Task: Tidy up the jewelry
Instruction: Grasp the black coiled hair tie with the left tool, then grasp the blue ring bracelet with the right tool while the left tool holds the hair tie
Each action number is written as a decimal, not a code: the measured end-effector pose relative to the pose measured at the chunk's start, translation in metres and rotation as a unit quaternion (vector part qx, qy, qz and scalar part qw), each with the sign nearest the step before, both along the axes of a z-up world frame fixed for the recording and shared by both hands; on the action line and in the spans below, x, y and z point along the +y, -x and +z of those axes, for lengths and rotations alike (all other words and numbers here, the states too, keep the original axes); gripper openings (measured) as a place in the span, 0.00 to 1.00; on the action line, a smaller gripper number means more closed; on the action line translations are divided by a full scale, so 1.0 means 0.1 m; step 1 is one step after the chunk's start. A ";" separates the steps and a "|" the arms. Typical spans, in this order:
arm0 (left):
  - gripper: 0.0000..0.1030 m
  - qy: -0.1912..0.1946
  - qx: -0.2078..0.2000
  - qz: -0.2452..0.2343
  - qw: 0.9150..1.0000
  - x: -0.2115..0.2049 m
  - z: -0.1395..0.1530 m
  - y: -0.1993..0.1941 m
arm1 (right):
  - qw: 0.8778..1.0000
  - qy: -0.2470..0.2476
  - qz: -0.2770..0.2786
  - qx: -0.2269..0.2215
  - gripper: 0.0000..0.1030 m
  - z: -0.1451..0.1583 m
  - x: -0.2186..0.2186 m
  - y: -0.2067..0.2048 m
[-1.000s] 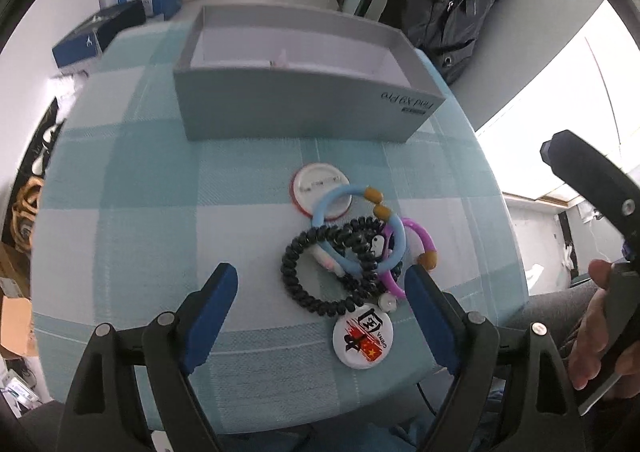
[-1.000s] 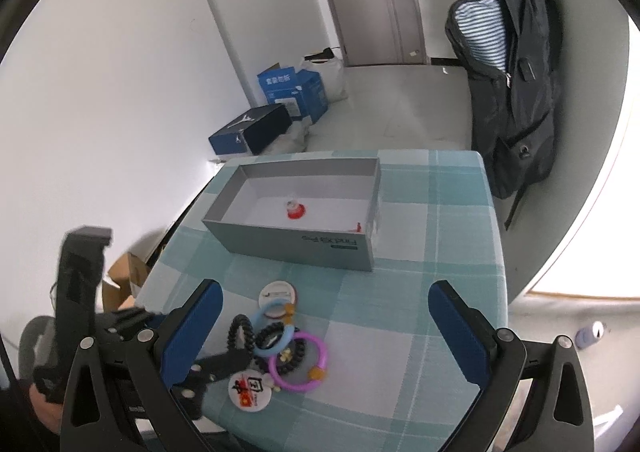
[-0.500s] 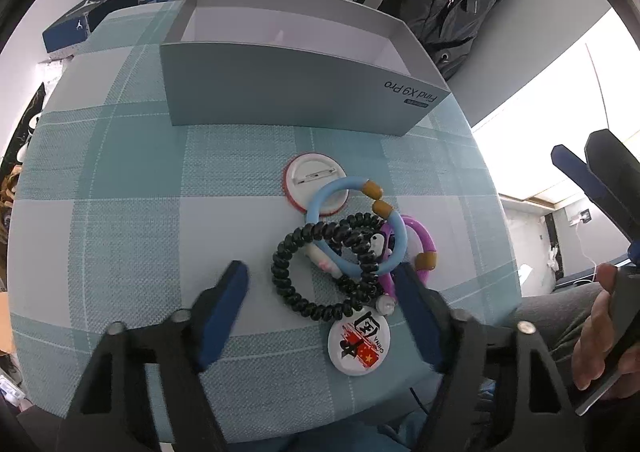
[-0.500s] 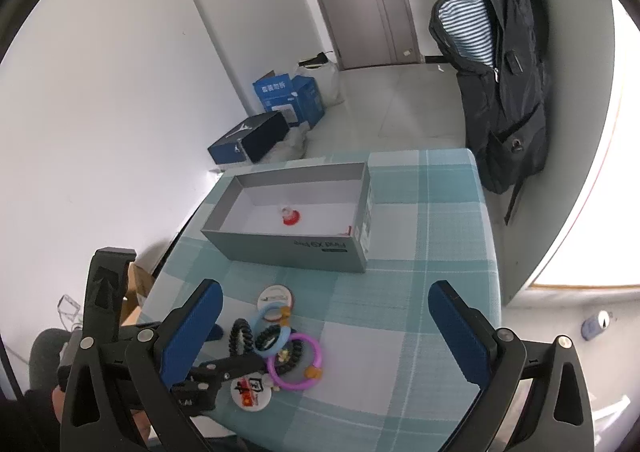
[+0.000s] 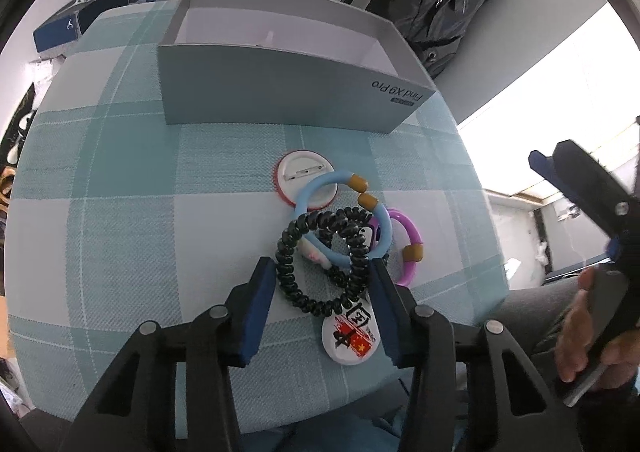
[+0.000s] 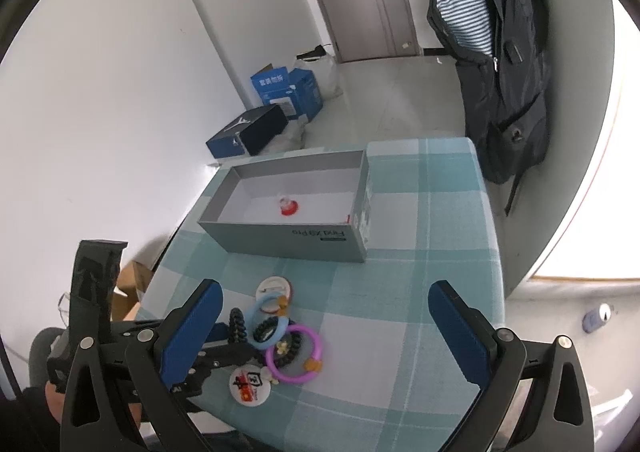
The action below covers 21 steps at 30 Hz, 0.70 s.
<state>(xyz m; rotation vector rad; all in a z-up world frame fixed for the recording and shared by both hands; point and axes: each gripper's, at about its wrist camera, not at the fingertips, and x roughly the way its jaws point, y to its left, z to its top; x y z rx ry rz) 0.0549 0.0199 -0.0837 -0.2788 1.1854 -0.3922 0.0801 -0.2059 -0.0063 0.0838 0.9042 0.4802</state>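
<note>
A pile of jewelry lies near the table's front edge: a black coil hair tie, a light blue ring, a purple ring, a white badge face down and a printed badge. My left gripper is low over the pile, its jaws partly closed on either side of the black coil hair tie. An open grey box stands behind, with a small red-and-white item inside. My right gripper is open and empty, high above the table.
The table has a teal checked cloth. A dark backpack hangs at the right. Blue cartons and a dark shoe box stand on the floor beyond the table.
My left gripper has moved forward and down onto the pile, and its jaws have narrowed around the black coil hair tie. My right gripper has risen a little.
</note>
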 end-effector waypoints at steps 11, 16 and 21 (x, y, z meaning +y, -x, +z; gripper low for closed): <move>0.40 0.063 -0.020 0.077 0.995 0.70 0.23 0.11 | 0.997 0.026 0.047 0.055 0.95 -0.29 0.39 -0.03; 0.40 0.071 -0.041 0.092 0.992 0.85 0.34 0.15 | 0.993 0.075 0.075 0.053 0.87 -0.44 0.66 0.00; 0.40 0.084 -0.034 0.100 0.991 0.86 0.27 0.07 | 0.987 0.114 0.084 0.072 0.59 -0.63 0.79 -0.03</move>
